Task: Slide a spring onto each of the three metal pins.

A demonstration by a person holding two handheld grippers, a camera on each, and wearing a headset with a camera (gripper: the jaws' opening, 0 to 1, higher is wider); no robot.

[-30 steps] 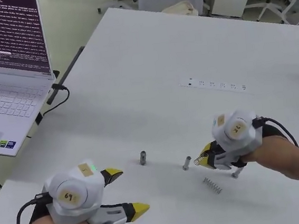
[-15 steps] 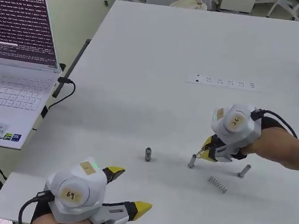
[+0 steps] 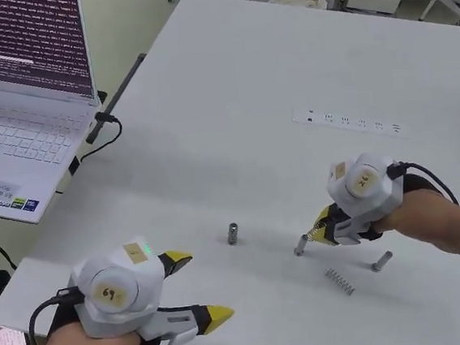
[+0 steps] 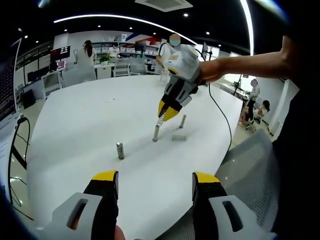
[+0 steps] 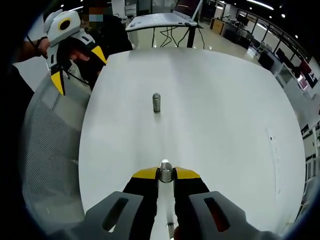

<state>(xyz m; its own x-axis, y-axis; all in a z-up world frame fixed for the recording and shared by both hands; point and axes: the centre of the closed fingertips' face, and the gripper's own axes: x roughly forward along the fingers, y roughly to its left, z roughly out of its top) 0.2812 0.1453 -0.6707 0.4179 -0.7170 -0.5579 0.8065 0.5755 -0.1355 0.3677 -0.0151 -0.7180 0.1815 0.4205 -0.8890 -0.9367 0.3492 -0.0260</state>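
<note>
R claw (image 5: 165, 178) grips spring (image 4: 161, 117) over a pin (image 4: 156, 133); stickers (image 3: 364, 181) illegible

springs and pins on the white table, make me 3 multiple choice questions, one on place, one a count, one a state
1. Where is the loose spring?
A. in the left tongs
B. flat on the table, near the right tongs
C. standing on a pin

2. How many pins are on the table?
A. one
B. three
C. five

3. What state are the left tongs in?
A. open, holding nothing
B. shut on a spring
C. shut on a pin

Answers:
1 B, it lies on the tabletop near the middle pin and the right-hand pin.
2 B, those two plus the left-hand pin.
3 A, the yellow tips stand apart with nothing between them.
</note>
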